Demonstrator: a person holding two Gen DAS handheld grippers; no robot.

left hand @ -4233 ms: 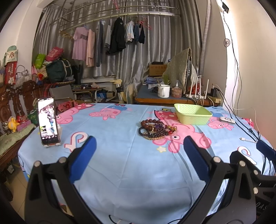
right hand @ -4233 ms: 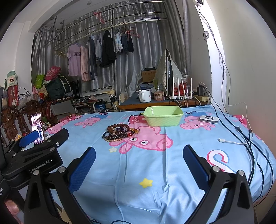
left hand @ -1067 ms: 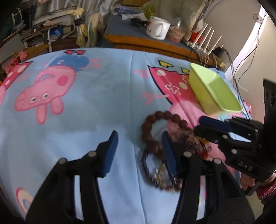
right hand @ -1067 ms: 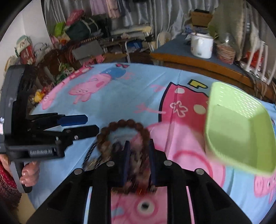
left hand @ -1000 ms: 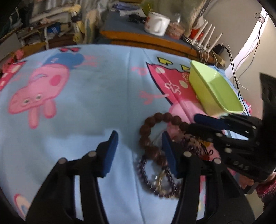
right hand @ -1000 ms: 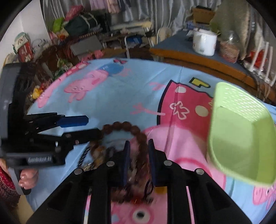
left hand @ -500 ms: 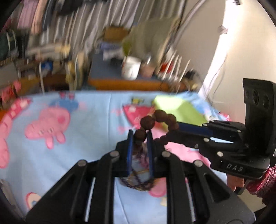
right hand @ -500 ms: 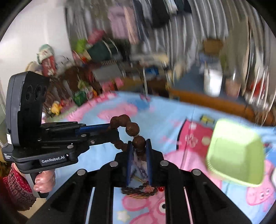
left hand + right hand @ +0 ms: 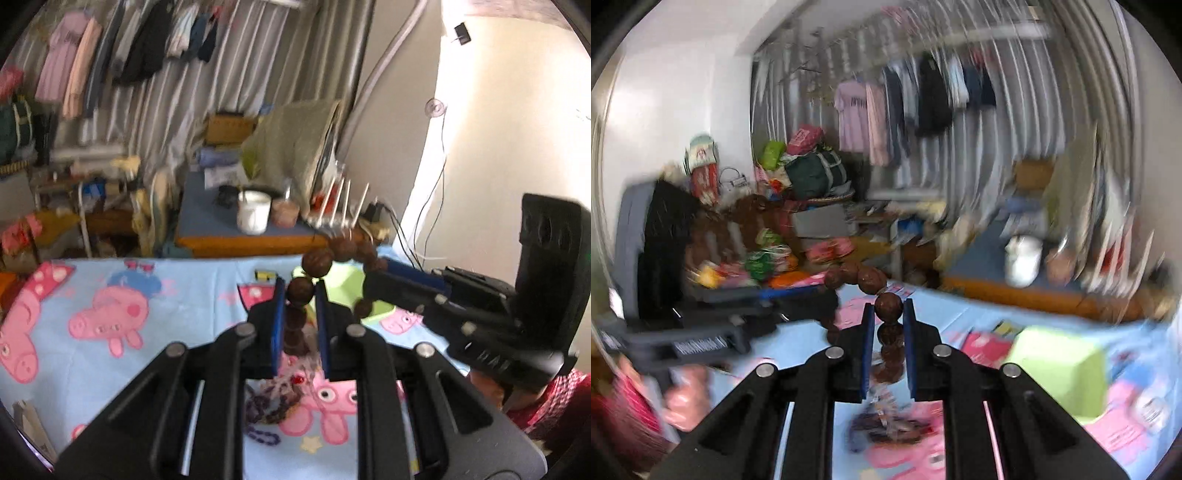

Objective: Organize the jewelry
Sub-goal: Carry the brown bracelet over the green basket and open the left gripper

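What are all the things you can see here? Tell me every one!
big-bead bracelet: one, brown, up in the air, pinched by both grippers
other bracelets: a small pile, purple and dark, lying on the tablecloth below
basket: one, light green, on the tablecloth
tablecloth: one, light blue with pink cartoon pigs, covering the table
mug: one, white, on the desk behind
clothes: several, pink, dark and white, hanging by the grey curtain
left gripper: one, black with blue pads, shut on the brown bracelet
right gripper: one, black with blue pads, shut on the same bracelet
hand: one, with a red sleeve, holding the left gripper's handle
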